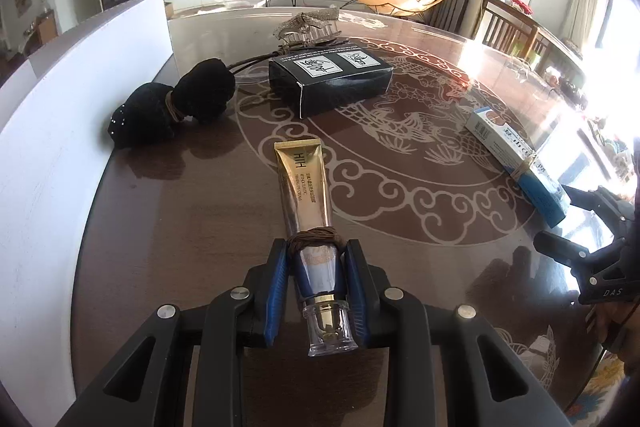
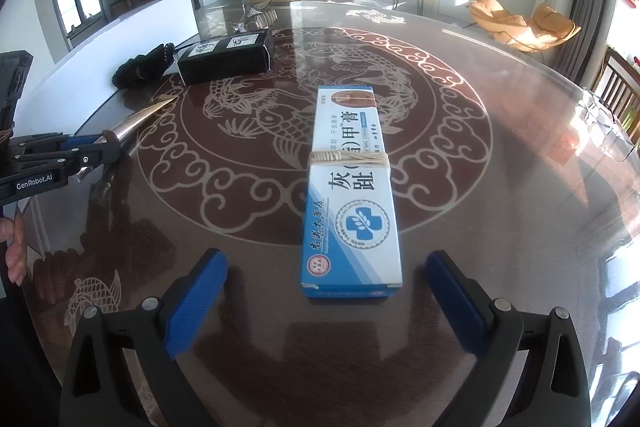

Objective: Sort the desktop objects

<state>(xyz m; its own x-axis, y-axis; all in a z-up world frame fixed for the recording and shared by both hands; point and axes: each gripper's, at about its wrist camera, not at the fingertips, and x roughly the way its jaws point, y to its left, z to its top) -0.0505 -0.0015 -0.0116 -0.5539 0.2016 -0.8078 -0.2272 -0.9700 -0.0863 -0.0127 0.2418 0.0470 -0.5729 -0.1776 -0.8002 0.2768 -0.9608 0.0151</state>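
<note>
A gold cream tube point(image 1: 302, 183) with a brown band wound round it and a clear cap sits between the blue pads of my left gripper point(image 1: 318, 247), which is shut on the neck end. The tube points forward over the dark patterned table point(image 1: 180, 227). The right wrist view shows the same left gripper point(image 2: 108, 143) at the left edge, with the tube point(image 2: 144, 115) sticking out of it. My right gripper point(image 2: 326, 257) stands open, with the near end of a blue-and-white ointment box point(image 2: 352, 187) just ahead of its tips, untouched. A pale band is wound round the box.
A black box point(image 1: 332, 83) lies at the table's middle back, a black cloth bundle point(image 1: 176, 107) to its left and a silver hair clip point(image 1: 308, 25) behind it. A white panel point(image 1: 60, 147) borders the left side. A hand point(image 2: 16, 251) shows at the left edge.
</note>
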